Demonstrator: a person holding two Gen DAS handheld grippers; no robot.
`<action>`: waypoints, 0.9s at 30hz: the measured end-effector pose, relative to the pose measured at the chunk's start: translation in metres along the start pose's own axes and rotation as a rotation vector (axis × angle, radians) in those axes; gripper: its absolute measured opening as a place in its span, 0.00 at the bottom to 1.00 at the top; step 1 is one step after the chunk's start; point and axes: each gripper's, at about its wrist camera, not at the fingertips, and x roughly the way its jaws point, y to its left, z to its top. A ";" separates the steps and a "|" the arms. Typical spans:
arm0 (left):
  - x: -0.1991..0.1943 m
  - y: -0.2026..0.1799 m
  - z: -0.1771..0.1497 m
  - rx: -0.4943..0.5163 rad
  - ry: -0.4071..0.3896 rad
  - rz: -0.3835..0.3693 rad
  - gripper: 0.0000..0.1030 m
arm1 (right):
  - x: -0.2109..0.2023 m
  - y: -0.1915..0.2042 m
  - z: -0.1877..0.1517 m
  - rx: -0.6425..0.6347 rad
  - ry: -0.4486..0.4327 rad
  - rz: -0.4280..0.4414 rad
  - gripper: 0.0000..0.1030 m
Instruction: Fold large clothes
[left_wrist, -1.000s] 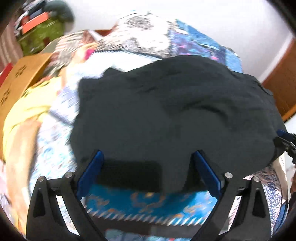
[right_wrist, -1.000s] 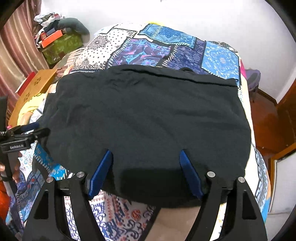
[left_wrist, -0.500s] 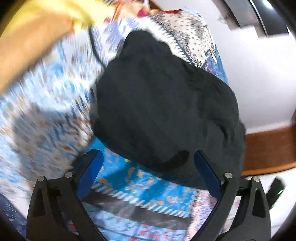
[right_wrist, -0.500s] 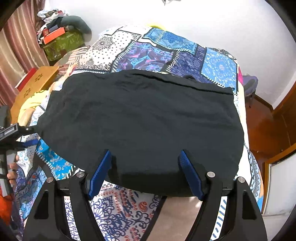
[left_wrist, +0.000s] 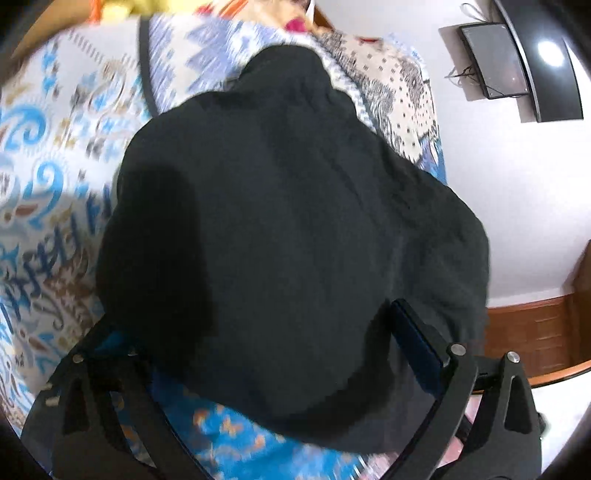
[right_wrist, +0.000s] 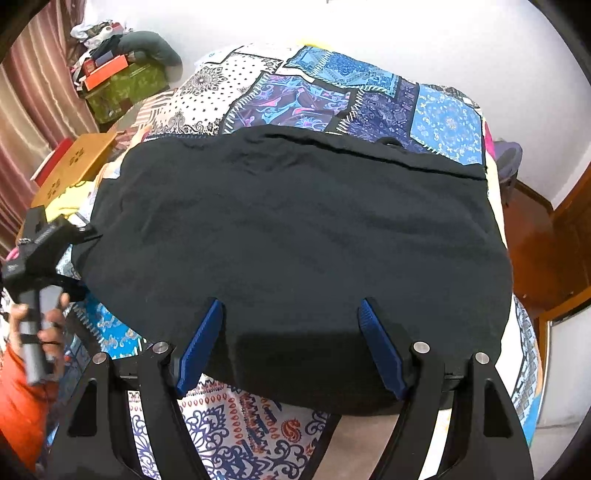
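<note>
We see the right gripper (right_wrist: 291, 314) spread wide over the near hem of the black garment (right_wrist: 295, 236), which lies flat on the patchwork bedspread (right_wrist: 332, 96). Left gripper (left_wrist: 258, 332): jaw state unclear, cloth covering one finger. Green box (right_wrist: 122, 88) holds clutter.

Garment (right_wrist: 295, 236): plain black. Bedspread (right_wrist: 332, 96): patchwork of blue, purple and white panels with paisley, dotted and floral prints. Gripper pads (right_wrist: 201, 343): blue, on black frames. Sleeve (right_wrist: 16, 402): orange. Curtain (right_wrist: 33, 96): brown-pink stripes.
</note>
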 end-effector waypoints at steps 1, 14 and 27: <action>0.002 -0.001 0.000 0.010 -0.026 0.023 0.98 | 0.000 0.000 0.000 0.003 0.000 0.001 0.71; -0.022 -0.046 0.011 0.171 -0.209 0.203 0.33 | -0.013 -0.004 0.007 0.059 -0.012 0.038 0.71; -0.136 -0.112 -0.004 0.490 -0.496 0.222 0.26 | 0.000 0.064 0.028 0.022 -0.001 0.192 0.71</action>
